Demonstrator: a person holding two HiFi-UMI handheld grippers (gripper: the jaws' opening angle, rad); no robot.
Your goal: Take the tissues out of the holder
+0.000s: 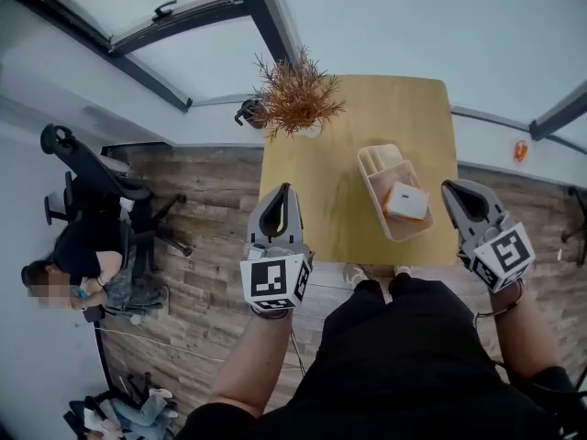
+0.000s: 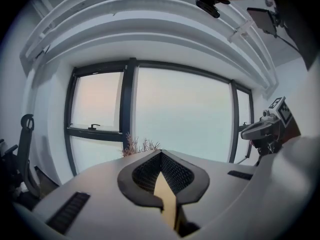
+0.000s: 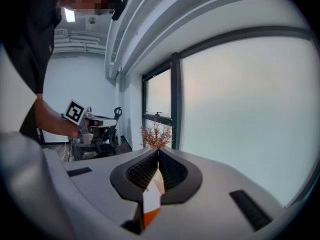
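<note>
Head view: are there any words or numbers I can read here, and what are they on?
No words or numbers can be read anywhere.
The black-and-white square markers on the left tongs and right tongs: patterns, not letters.
The white tissue pack with an orange edge in the peach plastic holder: any print is too small to read.
The small orange thing on the wall: too small to read.

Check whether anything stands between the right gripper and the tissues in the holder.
Nothing visible does. The tissues lie uncovered on top of the holder, and the right gripper hangs just to their right, beyond the holder's rim. The plant stands well away at the table's far left corner.
</note>
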